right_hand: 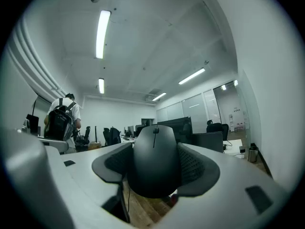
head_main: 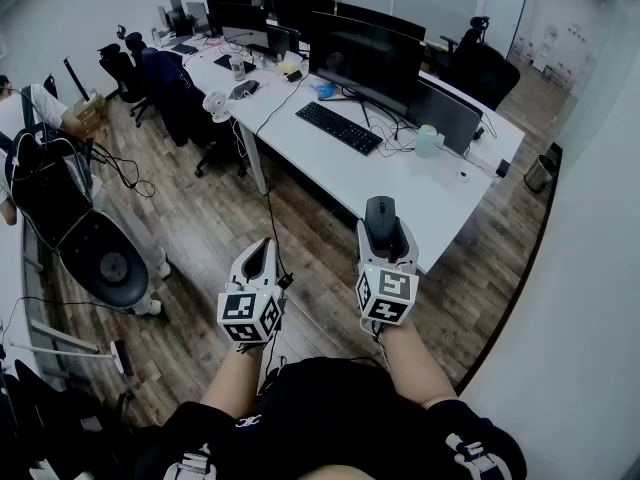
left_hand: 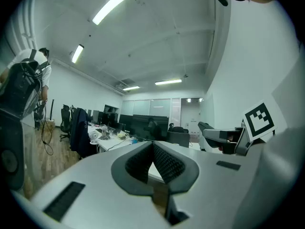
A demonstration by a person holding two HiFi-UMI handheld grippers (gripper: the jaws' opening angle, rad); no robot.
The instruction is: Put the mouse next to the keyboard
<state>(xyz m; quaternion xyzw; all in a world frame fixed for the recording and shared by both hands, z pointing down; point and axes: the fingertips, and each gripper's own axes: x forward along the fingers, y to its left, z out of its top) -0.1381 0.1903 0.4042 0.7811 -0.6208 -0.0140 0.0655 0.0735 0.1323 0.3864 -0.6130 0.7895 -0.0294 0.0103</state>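
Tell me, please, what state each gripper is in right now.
Left gripper: closed, nothing between its jaws.
Right gripper: closed on the black computer mouse.

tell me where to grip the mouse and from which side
Grip the mouse across its two long flanks, coming from its tail end, as the right tool does now. The body is narrow side to side, and its domed back is too rounded for pads.

The left claw [left_hand: 153, 146] has its jaws pressed together with nothing between them, pointing across an office towards a long white surface [left_hand: 110, 143] carrying dark monitors [left_hand: 143, 126].
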